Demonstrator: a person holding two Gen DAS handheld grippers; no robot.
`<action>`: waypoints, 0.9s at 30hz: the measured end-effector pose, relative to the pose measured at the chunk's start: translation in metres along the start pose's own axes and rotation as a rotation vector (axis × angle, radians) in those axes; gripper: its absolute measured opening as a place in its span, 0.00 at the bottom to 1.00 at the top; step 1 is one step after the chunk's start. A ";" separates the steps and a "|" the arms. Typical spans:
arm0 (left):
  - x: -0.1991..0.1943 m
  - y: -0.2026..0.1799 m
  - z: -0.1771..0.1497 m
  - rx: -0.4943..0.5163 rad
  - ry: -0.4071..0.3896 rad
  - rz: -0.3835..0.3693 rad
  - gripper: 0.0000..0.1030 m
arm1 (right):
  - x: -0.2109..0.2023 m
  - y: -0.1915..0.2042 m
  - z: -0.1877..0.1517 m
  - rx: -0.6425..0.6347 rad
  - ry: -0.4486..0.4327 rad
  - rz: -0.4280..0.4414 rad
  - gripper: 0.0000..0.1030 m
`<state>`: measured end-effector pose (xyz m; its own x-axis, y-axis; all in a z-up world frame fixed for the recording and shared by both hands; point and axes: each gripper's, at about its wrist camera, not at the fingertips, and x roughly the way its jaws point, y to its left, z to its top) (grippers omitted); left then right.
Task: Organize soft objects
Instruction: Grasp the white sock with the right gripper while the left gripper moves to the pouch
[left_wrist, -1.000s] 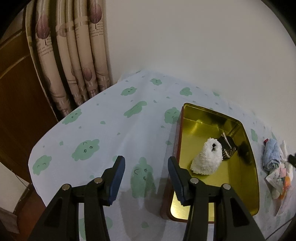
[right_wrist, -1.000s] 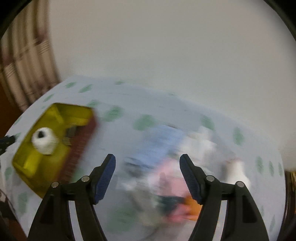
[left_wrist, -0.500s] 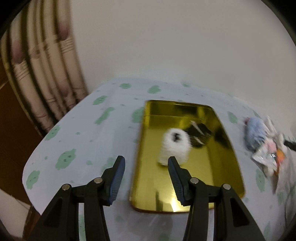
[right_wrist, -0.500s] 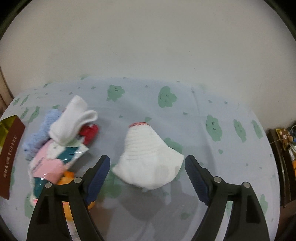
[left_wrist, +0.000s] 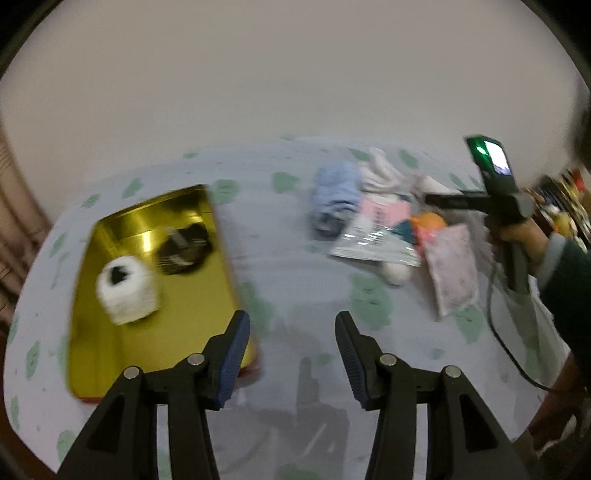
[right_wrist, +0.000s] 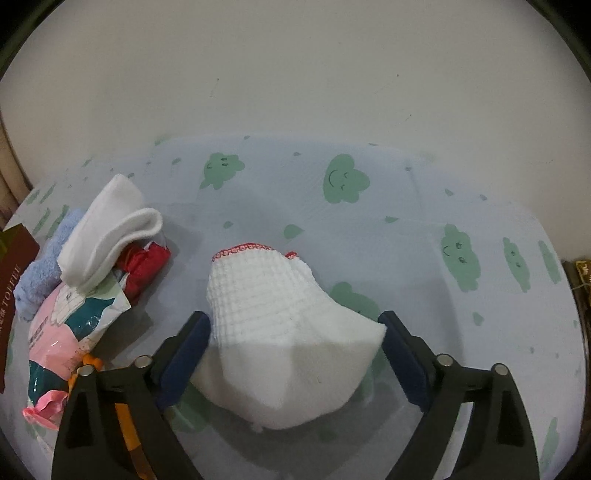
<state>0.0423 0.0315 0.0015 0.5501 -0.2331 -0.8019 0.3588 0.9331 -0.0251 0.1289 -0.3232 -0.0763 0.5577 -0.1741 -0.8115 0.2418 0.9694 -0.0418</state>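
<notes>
Plain pale wall backs a tabletop (right_wrist: 406, 229) covered in a light cloth printed with green smiling clouds. On it, the right gripper (right_wrist: 293, 354) points steeply down with its jaws spread wide on either side of a white waffle-knit cloth (right_wrist: 280, 325) with a red-stitched edge. The pads sit level with the cloth's flanks, and whether they touch it cannot be told; nothing is pinched yet.

The risk, as a judgement, is a poor bite. The cloth is limp and mounded, so closing from here could catch only the top layer and leave the rest trailing, or push it flat against the tabletop. The left finger also sits near the pile beside the cloth, where a rolled white sock (right_wrist: 110, 229), a red item (right_wrist: 147, 266) and a glossy pink packet (right_wrist: 66, 325) lie, so a sideways drift could drag one along.

Seen from the left wrist view, the right hand (left_wrist: 521, 232) grips its handle with a dark sleeve behind, well away from the cloth's far side. The left gripper (left_wrist: 291, 354) hangs wide open and empty over bare tabletop, tilted downward. Beyond it, well apart from the waffle cloth, a gold tin (left_wrist: 122, 221) already holds a fluffy white item (left_wrist: 125, 291) and a dark one (left_wrist: 184, 247).
</notes>
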 end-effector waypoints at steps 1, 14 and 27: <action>0.004 -0.008 0.001 0.011 0.009 -0.012 0.48 | 0.002 -0.002 -0.001 0.007 0.005 0.010 0.75; 0.045 -0.036 0.009 -0.007 0.092 -0.120 0.48 | -0.022 -0.005 -0.020 0.030 -0.057 0.069 0.32; 0.079 -0.089 0.020 0.015 0.161 -0.304 0.48 | -0.069 -0.033 -0.062 0.075 -0.098 -0.020 0.31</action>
<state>0.0689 -0.0750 -0.0482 0.2909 -0.4522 -0.8432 0.4995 0.8234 -0.2693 0.0330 -0.3327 -0.0547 0.6260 -0.2128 -0.7502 0.3101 0.9506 -0.0108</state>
